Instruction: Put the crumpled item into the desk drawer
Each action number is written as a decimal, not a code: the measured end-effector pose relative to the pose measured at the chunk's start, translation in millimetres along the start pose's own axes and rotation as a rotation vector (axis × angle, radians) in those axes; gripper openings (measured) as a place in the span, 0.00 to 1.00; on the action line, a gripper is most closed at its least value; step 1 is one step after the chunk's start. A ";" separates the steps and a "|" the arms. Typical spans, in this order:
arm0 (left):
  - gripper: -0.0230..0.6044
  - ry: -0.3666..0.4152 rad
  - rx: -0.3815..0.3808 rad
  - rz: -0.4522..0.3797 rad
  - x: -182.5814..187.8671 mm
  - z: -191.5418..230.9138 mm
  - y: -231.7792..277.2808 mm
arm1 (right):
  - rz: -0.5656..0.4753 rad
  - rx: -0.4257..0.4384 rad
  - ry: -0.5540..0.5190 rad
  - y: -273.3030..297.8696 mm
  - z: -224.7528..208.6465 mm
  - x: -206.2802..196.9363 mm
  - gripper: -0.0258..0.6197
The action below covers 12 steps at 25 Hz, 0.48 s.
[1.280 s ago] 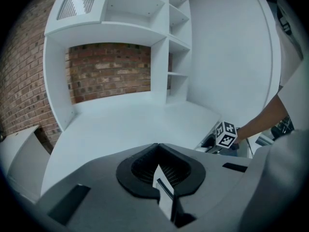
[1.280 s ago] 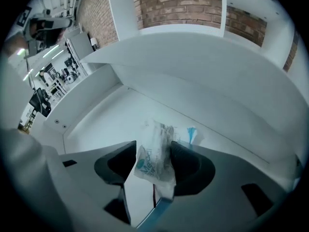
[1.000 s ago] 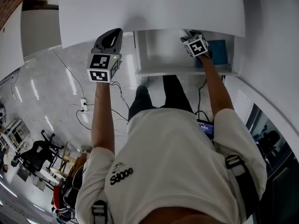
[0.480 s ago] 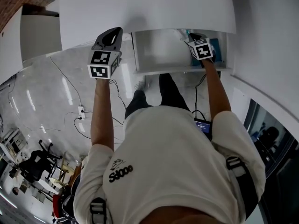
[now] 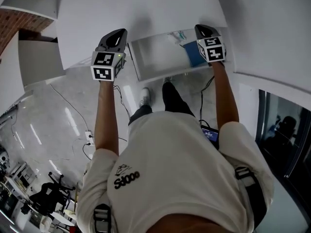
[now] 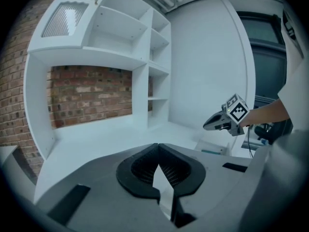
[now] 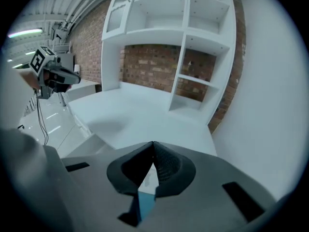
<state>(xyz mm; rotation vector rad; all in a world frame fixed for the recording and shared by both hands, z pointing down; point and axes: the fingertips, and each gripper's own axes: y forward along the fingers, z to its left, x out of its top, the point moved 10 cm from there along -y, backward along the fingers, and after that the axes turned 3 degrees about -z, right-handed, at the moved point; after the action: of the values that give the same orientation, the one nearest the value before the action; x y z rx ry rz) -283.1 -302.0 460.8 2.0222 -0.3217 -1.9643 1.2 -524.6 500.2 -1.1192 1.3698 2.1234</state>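
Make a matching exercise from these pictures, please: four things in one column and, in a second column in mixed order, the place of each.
Things
1. white open desk drawer
2. blue flat rectangular item
3. small pale crumpled item
4. left hand-held gripper

Places
A. in the drawer's right part
B. in the drawer's middle, by the desk top's edge
C. pulled out under the white desk top
D. left of the drawer, jaws shut and empty

Pairs: 1-C, 2-A, 3-B, 4-D
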 end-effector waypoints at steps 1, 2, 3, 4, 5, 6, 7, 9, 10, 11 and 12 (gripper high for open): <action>0.06 0.010 -0.009 -0.012 4.8 -2.1 -0.2 | -0.025 -0.021 -0.004 -11.2 -0.9 6.7 0.05; 0.06 0.018 -0.018 -0.025 9.5 -4.3 -0.9 | -0.050 -0.041 -0.007 -22.6 -1.0 13.2 0.05; 0.06 0.024 -0.027 -0.037 14.3 -6.7 -2.2 | -0.072 -0.060 -0.009 -34.1 -0.5 19.4 0.05; 0.06 0.028 -0.037 -0.049 19.1 -9.1 -4.1 | -0.095 -0.078 -0.011 -45.6 0.7 25.3 0.05; 0.06 0.035 -0.047 -0.060 24.1 -11.4 -6.6 | -0.118 -0.094 -0.014 -57.3 2.3 31.3 0.05; 0.06 0.045 -0.057 -0.070 29.1 -13.8 -9.8 | -0.140 -0.109 -0.016 -69.0 4.3 37.0 0.05; 0.07 0.059 -0.067 -0.079 34.0 -16.3 -13.8 | -0.158 -0.121 -0.020 -80.7 6.6 42.3 0.05; 0.06 0.086 -0.084 -0.099 42.8 -21.7 -23.3 | -0.185 -0.145 -0.033 -102.8 11.9 50.8 0.05; 0.06 0.097 -0.092 -0.111 47.0 -24.2 -28.6 | -0.197 -0.158 -0.039 -113.3 15.0 54.3 0.05; 0.06 0.106 -0.101 -0.125 51.4 -26.6 -34.2 | -0.210 -0.172 -0.044 -123.8 18.6 57.4 0.05; 0.06 0.114 -0.109 -0.140 55.6 -29.2 -40.4 | -0.222 -0.185 -0.048 -134.6 23.1 60.3 0.05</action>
<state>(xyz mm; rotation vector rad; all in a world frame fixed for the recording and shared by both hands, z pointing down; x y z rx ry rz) -253.9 -282.9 394.8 2.1261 -0.0475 -1.8906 44.9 -449.1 379.1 -1.2199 0.9921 2.1306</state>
